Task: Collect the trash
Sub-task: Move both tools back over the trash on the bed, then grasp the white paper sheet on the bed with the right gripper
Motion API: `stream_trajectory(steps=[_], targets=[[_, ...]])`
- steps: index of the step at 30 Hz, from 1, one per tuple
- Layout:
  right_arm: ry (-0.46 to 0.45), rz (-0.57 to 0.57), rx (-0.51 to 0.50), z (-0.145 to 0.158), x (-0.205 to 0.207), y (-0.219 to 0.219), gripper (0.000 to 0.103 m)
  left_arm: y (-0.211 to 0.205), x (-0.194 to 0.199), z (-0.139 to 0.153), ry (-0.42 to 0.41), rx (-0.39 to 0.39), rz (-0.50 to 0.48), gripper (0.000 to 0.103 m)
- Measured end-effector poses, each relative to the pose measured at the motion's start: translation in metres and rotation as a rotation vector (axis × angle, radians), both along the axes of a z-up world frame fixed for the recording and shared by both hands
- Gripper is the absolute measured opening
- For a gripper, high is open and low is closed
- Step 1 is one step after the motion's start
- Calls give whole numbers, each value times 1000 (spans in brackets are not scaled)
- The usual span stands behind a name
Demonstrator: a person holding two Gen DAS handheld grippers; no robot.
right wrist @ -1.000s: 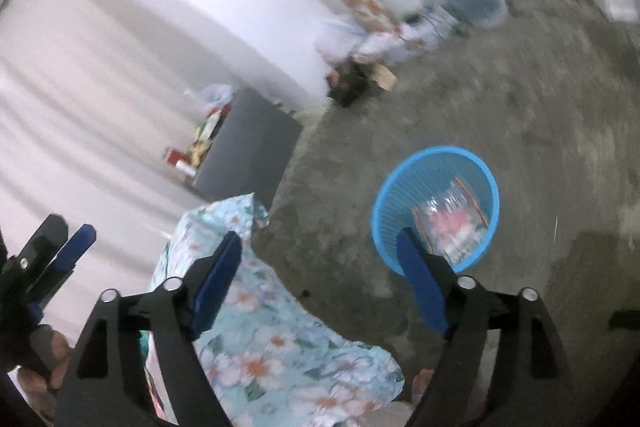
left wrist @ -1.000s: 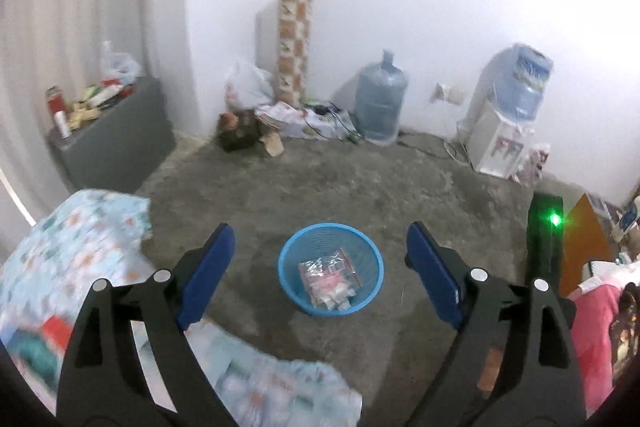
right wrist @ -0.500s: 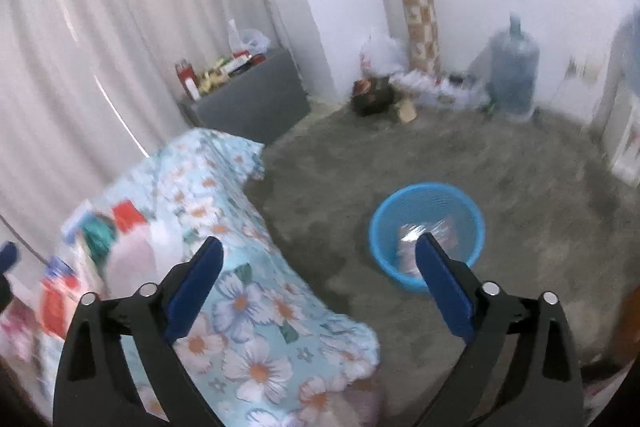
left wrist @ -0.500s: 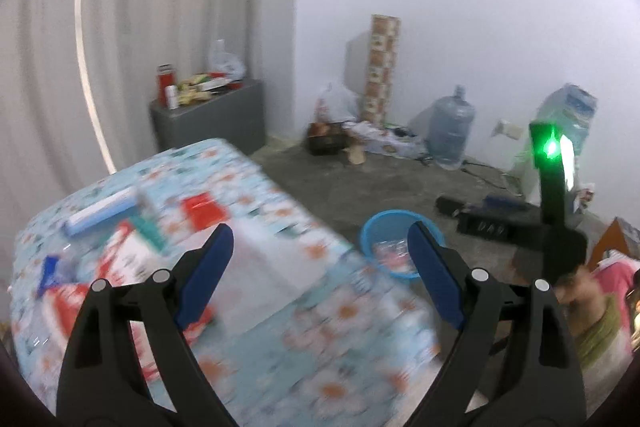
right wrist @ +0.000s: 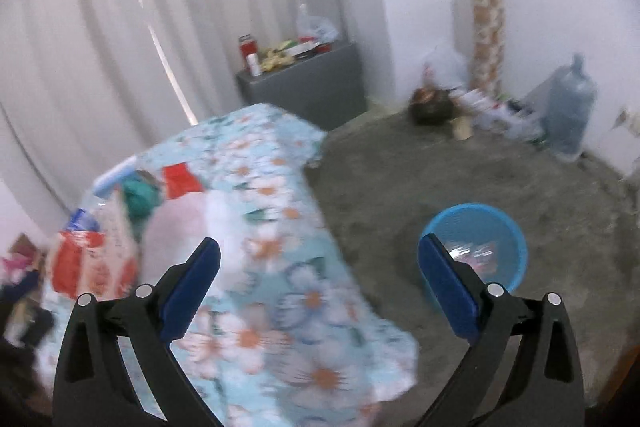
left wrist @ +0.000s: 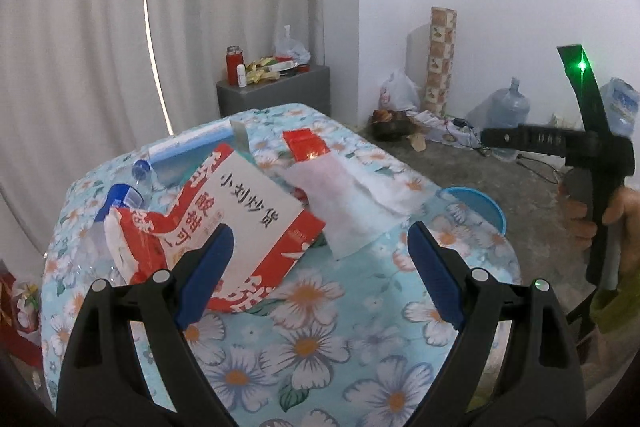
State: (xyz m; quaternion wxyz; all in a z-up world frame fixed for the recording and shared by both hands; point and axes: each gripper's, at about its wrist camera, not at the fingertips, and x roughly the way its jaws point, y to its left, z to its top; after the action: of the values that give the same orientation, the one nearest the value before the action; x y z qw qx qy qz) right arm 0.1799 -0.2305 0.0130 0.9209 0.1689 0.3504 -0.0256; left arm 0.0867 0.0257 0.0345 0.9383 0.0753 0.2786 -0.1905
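- We see the left tongs [left wrist: 320, 267] standing wide apart over the near part of the bench [left wrist: 312, 347], which is covered with a light blue flowered cloth; nothing lies between their blue pads.
- The trash lies on the far left half of the bench: a red and white paper bag [left wrist: 240, 223] with printed characters just beyond the left pad, a torn red and white wrapper [left wrist: 132, 239] touching its left side, and a blue-capped plastic bottle [left wrist: 120, 199] behind that.
- A white tissue [left wrist: 352, 203] lies right of the bag, with a small red packet [left wrist: 306, 145] at its far edge and a blue and white tube-shaped pack [left wrist: 188, 147] further left.
- The right tongs [right wrist: 320, 287] have just been opening and now stand wide apart, holding nothing, above the bench's right edge.
- The blue basket [right wrist: 476, 223] stands on the concrete floor right of the bench, with clear wrappers [right wrist: 472, 251] inside it.
- In the left wrist view a hand [left wrist: 612, 215] grips the handle of the right tongs at the far right.
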Motion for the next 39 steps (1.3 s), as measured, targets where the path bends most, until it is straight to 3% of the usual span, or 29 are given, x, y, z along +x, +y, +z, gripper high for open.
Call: stream_trajectory(steps=[3,5,14,22,25,39], targets=[[35,82,117,-15,21,9,95,1,1,-8,-5,-11,-1,84],[49,121,142,-23,31,19,91,-1,2,-12,-4,-15,-7,84],[185,236,52,-62,75,68,59,-4,6,-25,1,3,-21,84],[223,241,58,-74,80,73,9,2,15,-32,19,0,-9,84],[198,239,76,-68,75,70,5,4,16,-33,24,-9,-4,84],[133,230,213,-34,25,38,3,8,12,-29,17,-29,-4,84]])
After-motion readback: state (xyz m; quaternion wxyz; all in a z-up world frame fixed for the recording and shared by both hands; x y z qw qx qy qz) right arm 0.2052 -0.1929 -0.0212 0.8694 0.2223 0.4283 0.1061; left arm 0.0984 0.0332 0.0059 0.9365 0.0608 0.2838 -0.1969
